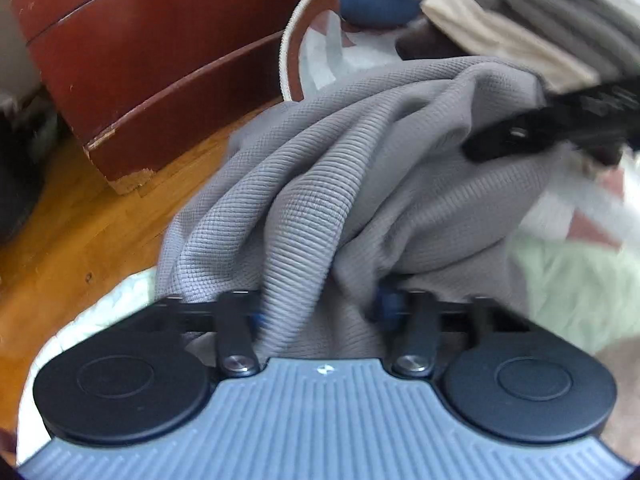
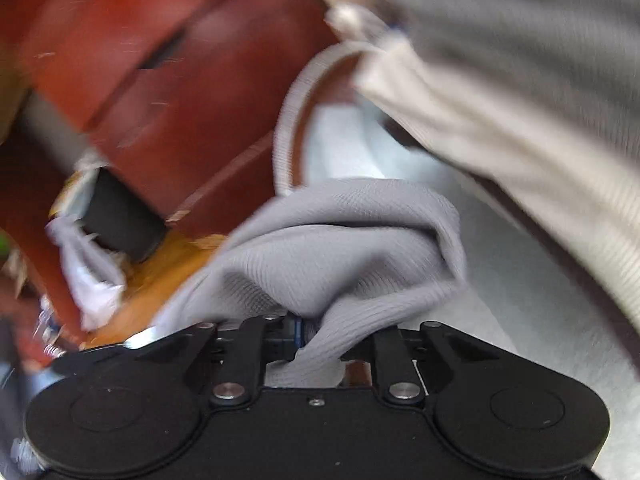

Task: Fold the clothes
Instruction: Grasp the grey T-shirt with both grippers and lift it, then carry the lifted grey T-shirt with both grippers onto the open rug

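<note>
A grey ribbed garment (image 1: pixel 340 184) hangs bunched between both grippers. My left gripper (image 1: pixel 320 312) is shut on a thick fold of it; the fingertips are buried in the cloth. My right gripper (image 2: pixel 316 332) is shut on another bunch of the same garment (image 2: pixel 340 248), and its black finger (image 1: pixel 520 136) shows at the right of the left wrist view, against the cloth. The right wrist view is blurred.
A red-brown wooden dresser (image 1: pixel 160 60) stands on the wood floor (image 1: pixel 80 220) to the left. A pile of grey and cream clothes (image 1: pixel 540 20) lies at the upper right. A white quilted bed surface (image 2: pixel 500 260) lies below. A cord-edged loop (image 1: pixel 288 40) sticks up behind the garment.
</note>
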`<action>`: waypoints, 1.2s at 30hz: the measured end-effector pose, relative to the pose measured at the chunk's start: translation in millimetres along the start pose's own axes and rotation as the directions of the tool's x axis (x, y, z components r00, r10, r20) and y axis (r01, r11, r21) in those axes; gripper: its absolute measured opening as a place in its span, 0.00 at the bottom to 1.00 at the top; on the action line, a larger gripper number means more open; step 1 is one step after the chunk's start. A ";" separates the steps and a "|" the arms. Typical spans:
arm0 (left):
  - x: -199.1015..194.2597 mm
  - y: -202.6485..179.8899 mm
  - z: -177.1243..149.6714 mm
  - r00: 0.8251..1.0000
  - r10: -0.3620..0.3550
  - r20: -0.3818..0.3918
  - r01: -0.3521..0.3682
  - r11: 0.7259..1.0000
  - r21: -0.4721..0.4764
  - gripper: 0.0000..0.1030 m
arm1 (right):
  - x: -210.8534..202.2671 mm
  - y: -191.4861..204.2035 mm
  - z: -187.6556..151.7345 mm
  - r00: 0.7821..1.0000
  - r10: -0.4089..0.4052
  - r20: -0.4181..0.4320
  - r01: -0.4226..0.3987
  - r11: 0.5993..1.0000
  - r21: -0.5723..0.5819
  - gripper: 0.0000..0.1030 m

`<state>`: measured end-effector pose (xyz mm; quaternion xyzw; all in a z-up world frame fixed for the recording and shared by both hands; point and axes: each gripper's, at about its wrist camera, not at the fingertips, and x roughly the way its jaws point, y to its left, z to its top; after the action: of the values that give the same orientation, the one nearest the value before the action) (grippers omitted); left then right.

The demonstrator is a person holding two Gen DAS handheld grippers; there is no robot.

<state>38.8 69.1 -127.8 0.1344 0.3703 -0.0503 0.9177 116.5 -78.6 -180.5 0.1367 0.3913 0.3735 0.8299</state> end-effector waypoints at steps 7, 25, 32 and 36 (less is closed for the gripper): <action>-57.1 -8.1 25.3 0.981 -0.091 0.170 0.098 0.995 -0.033 0.15 | -106.3 60.1 -9.5 0.982 0.033 0.186 -0.006 0.990 -0.144 0.12; -174.5 -144.7 94.3 0.769 -0.525 0.365 0.502 0.849 0.164 0.12 | -352.5 37.9 -54.7 0.820 -0.325 0.472 0.324 0.942 0.086 0.12; -206.6 -215.3 127.4 0.644 -0.667 0.374 0.623 0.741 0.250 0.11 | -447.0 21.8 -74.9 0.708 -0.424 0.565 0.395 0.901 0.181 0.12; -204.6 -245.3 144.2 0.601 -0.703 0.380 0.673 0.702 0.234 0.12 | -485.1 -9.4 -67.2 0.652 -0.501 0.568 0.423 0.863 0.276 0.12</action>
<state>-59.6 -208.6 62.1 -0.0030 0.1731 -0.4408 0.8808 -130.4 -442.1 36.0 0.1968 0.1380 0.0589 0.9689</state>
